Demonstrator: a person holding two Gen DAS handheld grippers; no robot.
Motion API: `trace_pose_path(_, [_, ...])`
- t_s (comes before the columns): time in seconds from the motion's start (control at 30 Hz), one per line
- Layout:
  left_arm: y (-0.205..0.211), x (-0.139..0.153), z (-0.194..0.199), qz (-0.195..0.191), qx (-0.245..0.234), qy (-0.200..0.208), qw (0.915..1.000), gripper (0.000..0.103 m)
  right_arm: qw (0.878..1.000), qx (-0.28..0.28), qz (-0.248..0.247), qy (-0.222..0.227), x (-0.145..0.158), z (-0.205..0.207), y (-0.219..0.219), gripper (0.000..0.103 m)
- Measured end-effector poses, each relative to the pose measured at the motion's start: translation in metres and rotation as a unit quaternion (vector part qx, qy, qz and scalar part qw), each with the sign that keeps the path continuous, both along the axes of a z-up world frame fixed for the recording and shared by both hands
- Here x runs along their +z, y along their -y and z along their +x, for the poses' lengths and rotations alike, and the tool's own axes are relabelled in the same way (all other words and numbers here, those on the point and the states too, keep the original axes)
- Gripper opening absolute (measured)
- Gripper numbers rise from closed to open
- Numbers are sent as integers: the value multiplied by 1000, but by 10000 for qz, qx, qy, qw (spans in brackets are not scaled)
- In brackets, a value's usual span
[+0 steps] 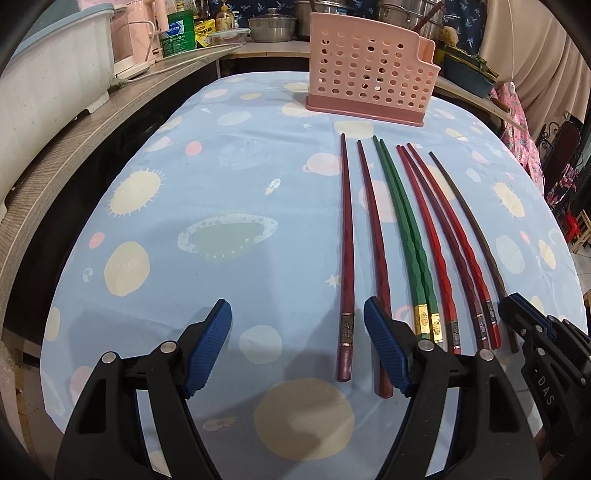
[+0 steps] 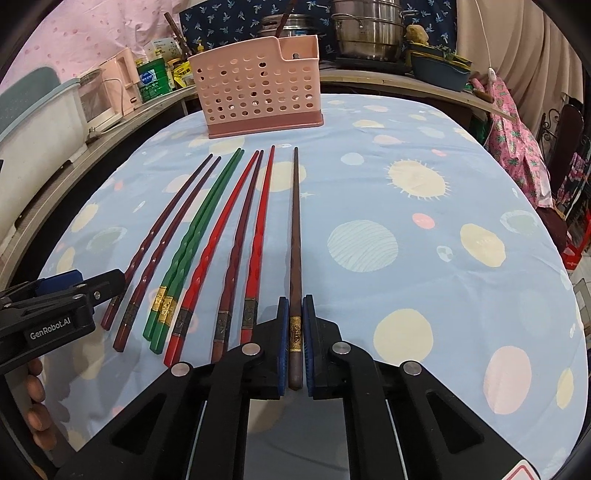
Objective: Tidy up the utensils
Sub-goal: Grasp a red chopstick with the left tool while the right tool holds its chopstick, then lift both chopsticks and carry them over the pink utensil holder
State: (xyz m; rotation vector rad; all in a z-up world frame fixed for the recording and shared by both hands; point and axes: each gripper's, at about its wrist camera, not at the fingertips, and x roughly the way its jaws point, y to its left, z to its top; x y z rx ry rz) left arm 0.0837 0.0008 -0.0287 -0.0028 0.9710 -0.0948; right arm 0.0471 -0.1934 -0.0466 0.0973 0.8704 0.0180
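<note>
Blue tablecloth [image 1: 236,177] with planet and sun print covers table. Grey wooden shelf [image 1: 74,147] runs along left and back edges. On it: white tub [image 1: 48,74] with teal rim, pink kettle [image 1: 129,37], green canister [image 1: 181,33], lidded pot [image 1: 272,26]. Stacked steel pots [image 2: 369,33] at back right, dark blue basin [image 2: 439,72] beside them. Pink floral cloth [image 2: 517,140] hangs at right

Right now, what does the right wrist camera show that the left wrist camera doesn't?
Only the right wrist view shows the right gripper closed around the brown chopstick at its gold band.
Only the left wrist view shows the left gripper open above the tablecloth.
Both show the pink holder and the green chopsticks.
</note>
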Motion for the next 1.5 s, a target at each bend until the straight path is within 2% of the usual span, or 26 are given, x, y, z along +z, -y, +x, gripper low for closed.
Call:
trace_pose_path(0.33, [1,-3,-3,-36,-95,-70,9999,47,10000,-2,-1,-1,0,0,0,7])
trace_pose_path(0.5, [2,-1,-4,-142,-159,-112,9997,27,10000,7,-12,-3,0,0,0,7])
trace_pose_path(0.57, [2,-1,-3,-236,-227,-140,9994,12,10000,15,-23,-3,1,-1,0,7])
trace_pose_path(0.6, [3,-1,-3,-245,-247,-155,9993,10,10000,18,-26,-4,1,-1,0,7])
trace_pose_path(0.83, [5,-1,-3,-277,-288,-195,9990,8,10000,28,31,-2,3,-2,2,7])
trace_pose_path(1.07, [5,8,-2,-271,-262,-118,9992,8,9997,4,105,214,21,-1,7,7])
trace_pose_path(1.3, [0,30,3,-314,-222,97,9992,6,9972,-84,206,709,62,4,19,7])
trace_pose_path(1.5, [-1,69,13,-369,-226,553,9975,6,9917,-158,290,1242,106,16,32,7])
